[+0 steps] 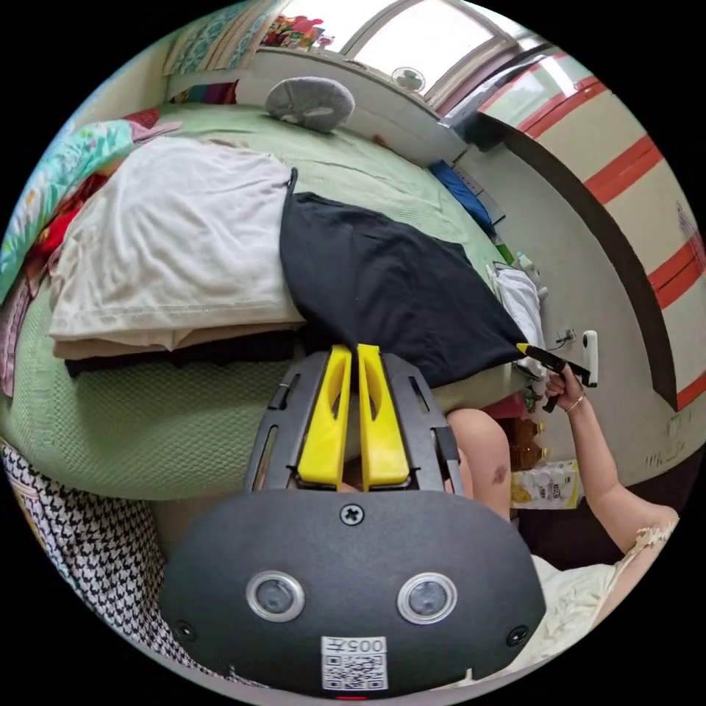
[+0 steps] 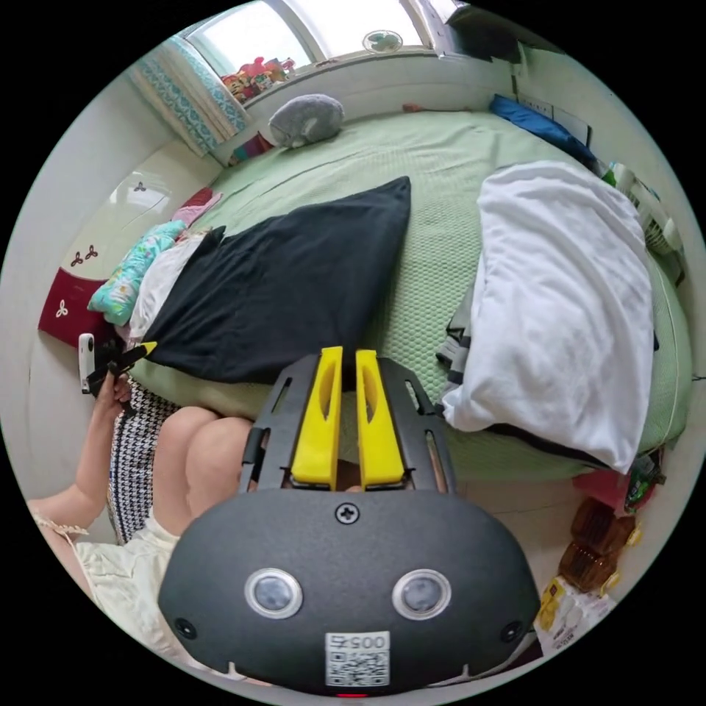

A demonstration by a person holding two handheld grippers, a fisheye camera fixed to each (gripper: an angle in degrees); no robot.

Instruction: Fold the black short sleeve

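Lying flat, black short sleeve (image 2: 287, 287) — smooth, folded

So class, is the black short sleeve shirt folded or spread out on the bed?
Folded, it seems: the black short sleeve shirt lies on the green bed as a sleeveless-looking slab, each gripper at a near corner.

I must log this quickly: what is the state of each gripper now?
Left gripper: jaws closed on the near edge of the black shirt.
Right gripper: jaws closed on the black shirt's other near corner.
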